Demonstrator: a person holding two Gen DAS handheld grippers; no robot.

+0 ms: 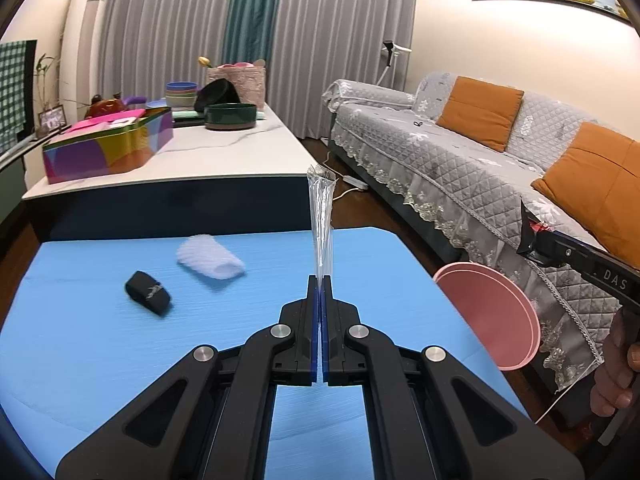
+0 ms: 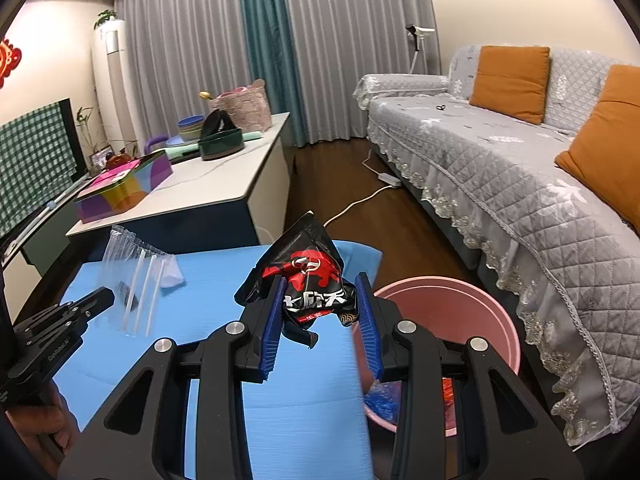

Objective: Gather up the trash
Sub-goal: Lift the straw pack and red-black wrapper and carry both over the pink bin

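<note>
My left gripper point(image 1: 320, 280) is shut on a clear plastic wrapper point(image 1: 321, 216) that stands up edge-on above the blue mat point(image 1: 100, 360); from the right wrist view the same clear plastic wrapper point(image 2: 136, 276) hangs flat from the left gripper point(image 2: 105, 294). My right gripper point(image 2: 320, 304) is shut on a crumpled black and red snack bag point(image 2: 308, 280), held over the mat's right edge beside the pink bin point(image 2: 480, 320). The right gripper point(image 1: 530, 240) also shows above the pink bin point(image 1: 492, 312) in the left wrist view. A black roll point(image 1: 148, 292) and a white foam sleeve point(image 1: 210, 258) lie on the mat.
The pink bin holds blue and red scraps point(image 2: 384, 400). Behind the mat stands a white-topped table point(image 1: 224, 152) with a colourful tin point(image 1: 108, 148) and bowls. A grey sofa point(image 2: 500, 168) with orange cushions runs along the right. A power strip point(image 2: 390, 178) and cable lie on the wood floor.
</note>
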